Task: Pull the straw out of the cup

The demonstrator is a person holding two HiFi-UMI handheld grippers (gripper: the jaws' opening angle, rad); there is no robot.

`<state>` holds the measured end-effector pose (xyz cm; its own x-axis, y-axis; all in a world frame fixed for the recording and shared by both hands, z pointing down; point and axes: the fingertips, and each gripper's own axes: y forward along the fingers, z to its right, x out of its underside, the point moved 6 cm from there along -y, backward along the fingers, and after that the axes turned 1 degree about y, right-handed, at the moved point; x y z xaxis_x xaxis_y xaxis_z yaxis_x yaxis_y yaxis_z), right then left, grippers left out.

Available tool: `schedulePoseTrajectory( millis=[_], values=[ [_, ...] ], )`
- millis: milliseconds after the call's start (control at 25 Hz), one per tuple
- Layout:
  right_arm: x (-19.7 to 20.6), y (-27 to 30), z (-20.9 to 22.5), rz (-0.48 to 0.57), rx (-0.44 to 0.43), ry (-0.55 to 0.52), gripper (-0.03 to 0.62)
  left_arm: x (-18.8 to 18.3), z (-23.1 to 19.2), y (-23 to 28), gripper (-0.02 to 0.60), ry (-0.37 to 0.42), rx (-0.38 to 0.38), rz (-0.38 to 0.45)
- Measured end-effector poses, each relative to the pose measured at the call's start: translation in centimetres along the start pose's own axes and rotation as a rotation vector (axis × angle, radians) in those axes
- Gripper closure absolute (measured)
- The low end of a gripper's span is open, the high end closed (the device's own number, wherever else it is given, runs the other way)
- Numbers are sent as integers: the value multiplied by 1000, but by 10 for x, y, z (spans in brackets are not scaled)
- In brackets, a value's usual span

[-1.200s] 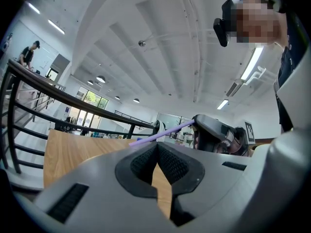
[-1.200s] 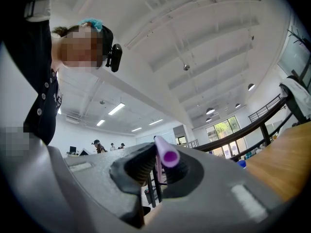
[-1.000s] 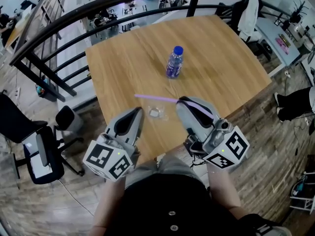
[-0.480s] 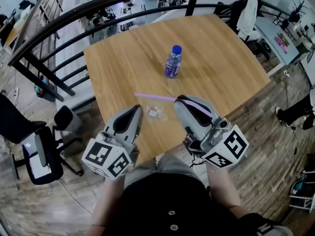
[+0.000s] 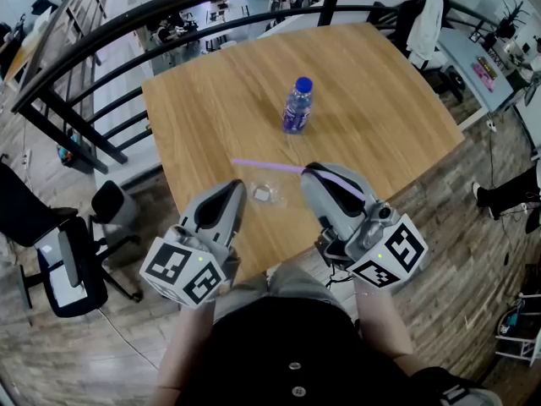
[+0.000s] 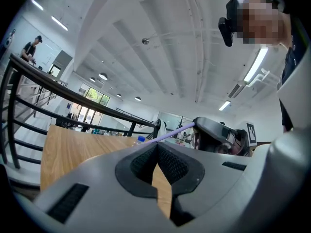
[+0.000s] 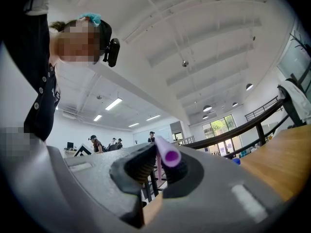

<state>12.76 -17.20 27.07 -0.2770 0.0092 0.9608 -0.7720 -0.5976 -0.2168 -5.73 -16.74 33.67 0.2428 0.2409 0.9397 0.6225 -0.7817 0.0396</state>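
Observation:
My right gripper (image 5: 314, 174) is shut on a purple straw (image 5: 266, 167), which runs level from its jaws out to the left above the table. In the right gripper view the straw's open end (image 7: 170, 155) sticks out between the pads of the right gripper (image 7: 158, 161). A small clear cup (image 5: 269, 194) rests on the table just under the straw, between the two grippers; the straw is outside it. My left gripper (image 5: 237, 189) is beside the cup's left, its pads closed together (image 6: 156, 149) with nothing seen between them. The straw (image 6: 170, 131) and right gripper (image 6: 214, 134) show beyond it.
A blue-capped water bottle (image 5: 297, 106) stands upright mid-table on the wooden table (image 5: 380, 108). A black railing (image 5: 127, 28) runs behind the table's far and left sides. A black office chair (image 5: 68, 260) sits on the floor at the left.

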Motion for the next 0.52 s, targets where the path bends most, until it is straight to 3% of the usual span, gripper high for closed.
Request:
schedulePoseTrajectory(
  millis=[520],
  values=[
    [3, 1, 1, -1, 2, 3, 562, 1, -2, 2, 566, 3, 13, 4]
  ],
)
